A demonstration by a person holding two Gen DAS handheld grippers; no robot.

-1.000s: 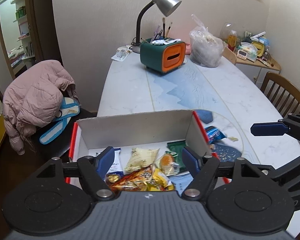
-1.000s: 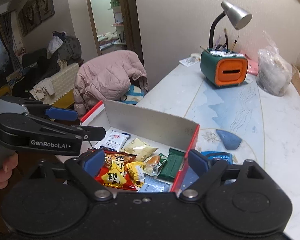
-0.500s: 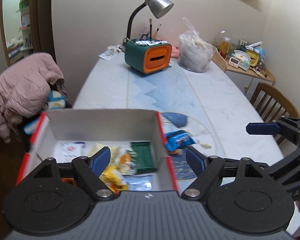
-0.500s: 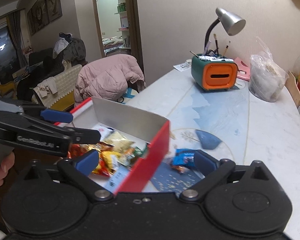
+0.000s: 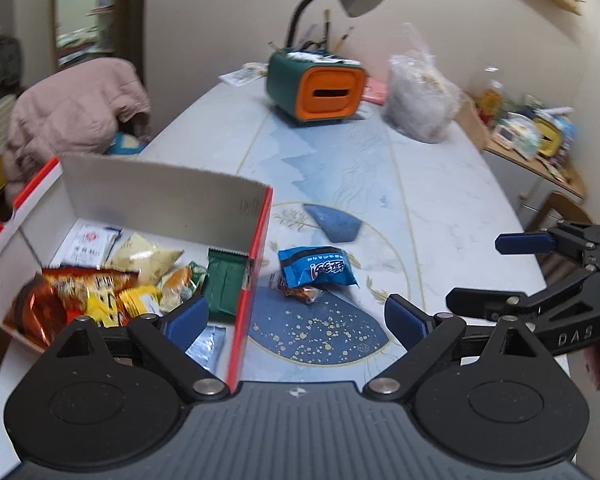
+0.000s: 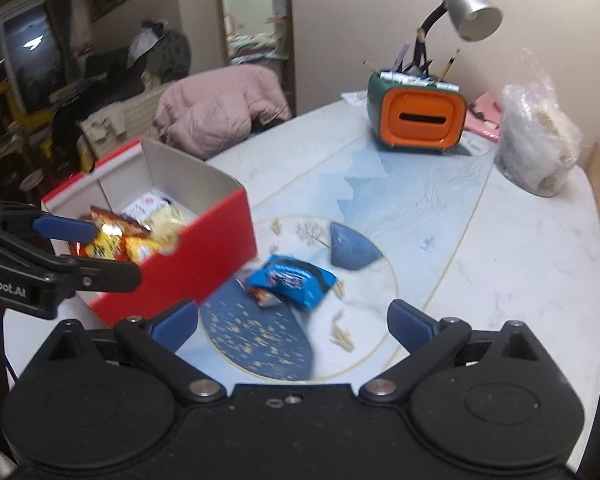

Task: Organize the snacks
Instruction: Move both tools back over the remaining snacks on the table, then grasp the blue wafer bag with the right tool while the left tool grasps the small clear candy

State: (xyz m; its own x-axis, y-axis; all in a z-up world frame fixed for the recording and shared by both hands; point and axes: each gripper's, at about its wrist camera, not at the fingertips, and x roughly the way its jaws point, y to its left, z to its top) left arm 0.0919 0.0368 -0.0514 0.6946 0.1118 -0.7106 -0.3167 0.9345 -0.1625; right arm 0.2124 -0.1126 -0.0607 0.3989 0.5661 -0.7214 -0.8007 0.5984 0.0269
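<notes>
Left wrist view: the left hand-held gripper (image 5: pixel 296 318) hangs empty, jaws still widening, angled down over the marble-patterned bench (image 5: pixel 452 184). The red cardboard box with a grey interior (image 5: pixel 256 256) holds most snack packets; a blue foil snack packet (image 5: pixel 318 270) lies just outside its wall, probably the next target. A small brown wrapper (image 5: pixel 300 292) touches it.

Right wrist view: the right hand-held gripper (image 6: pixel 294 322) is spread wide, holding nothing, aimed at the same blue packet (image 6: pixel 292 280). Motion blur softens details here.
</notes>
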